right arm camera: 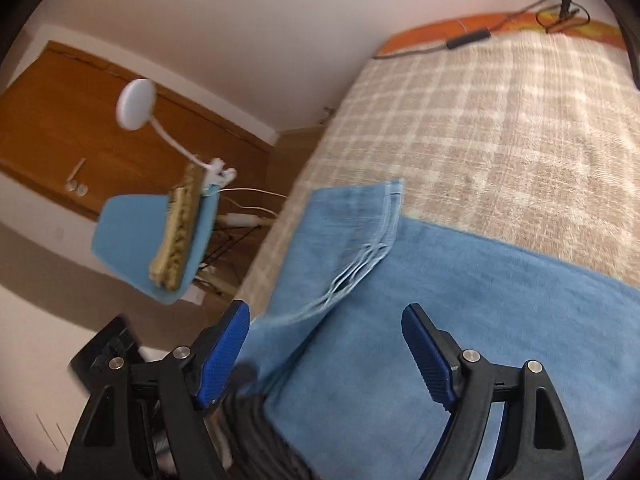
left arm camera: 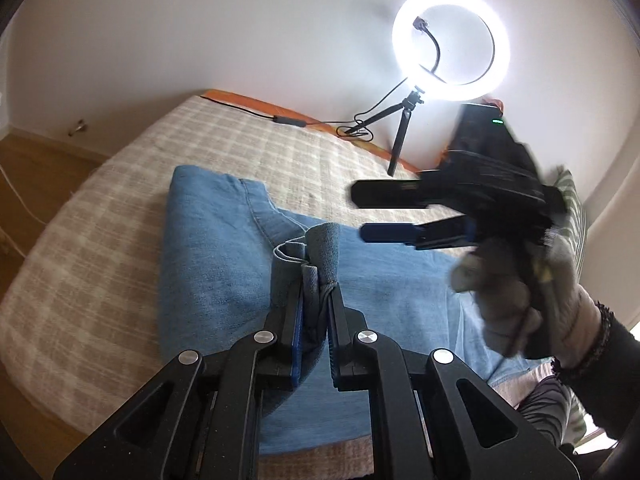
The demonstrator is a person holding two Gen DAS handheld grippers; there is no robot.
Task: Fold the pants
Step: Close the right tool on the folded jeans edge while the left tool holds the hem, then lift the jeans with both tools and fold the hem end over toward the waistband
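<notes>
**Left claw pinches jeans, right one loose**

Left claw (left arm camera: 316,300) is clenched on a bunched fold of the jeans (left arm camera: 224,248), which lie on the checked bed (left arm camera: 120,208). Right claw (right arm camera: 326,316) hovers above them, released.

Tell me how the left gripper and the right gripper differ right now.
The left gripper is shut on a bunched fold of the blue pants; the right gripper is open and holds nothing. The left gripper's fingers sit nearly together with denim pinched between them, while the right gripper's fingers stand wide apart above the cloth. Both have black frames with blue pads, and both are over the pants on the checked blanket.
</notes>
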